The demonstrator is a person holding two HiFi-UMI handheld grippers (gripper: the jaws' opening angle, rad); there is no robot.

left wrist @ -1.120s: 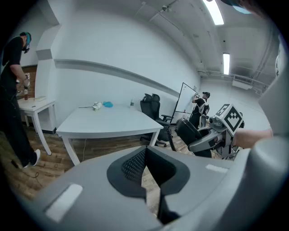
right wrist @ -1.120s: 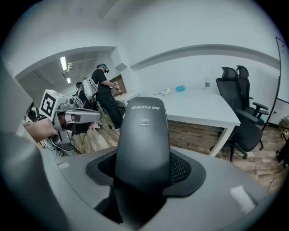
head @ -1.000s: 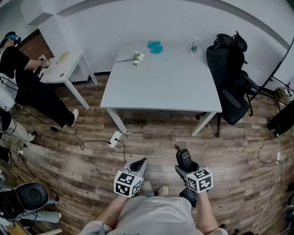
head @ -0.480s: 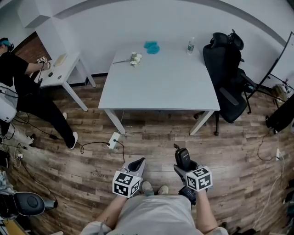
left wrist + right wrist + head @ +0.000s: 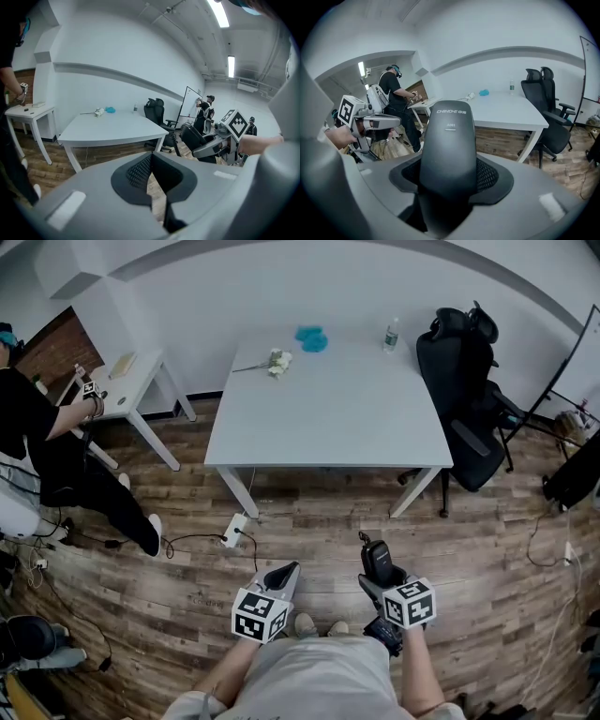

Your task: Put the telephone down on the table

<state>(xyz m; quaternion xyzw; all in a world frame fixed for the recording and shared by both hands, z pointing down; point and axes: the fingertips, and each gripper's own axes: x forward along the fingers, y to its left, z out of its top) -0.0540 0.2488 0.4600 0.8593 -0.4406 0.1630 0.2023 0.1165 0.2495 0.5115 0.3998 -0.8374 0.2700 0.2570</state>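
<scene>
A black telephone handset [image 5: 378, 562] stands upright between the jaws of my right gripper [image 5: 381, 581], which is shut on it low over the wooden floor. In the right gripper view the handset [image 5: 450, 140] fills the middle, with the gripper [image 5: 450, 177] clamped on its lower part. My left gripper [image 5: 281, 577] hangs beside it at the left, shut and holding nothing; its pads [image 5: 136, 171] meet in the left gripper view. The white table [image 5: 328, 413] stands ahead, well beyond both grippers.
On the table's far edge lie white flowers [image 5: 278, 361], a blue cloth [image 5: 313, 337] and a water bottle [image 5: 392, 336]. A black office chair [image 5: 469, 399] stands at its right. A small side table [image 5: 131, 381] and a person [image 5: 47, 442] are at the left. A power strip [image 5: 234, 524] lies on the floor.
Both grippers have hardly moved, and the handset stays held. The person at the left has shifted and now reaches toward the side table.
</scene>
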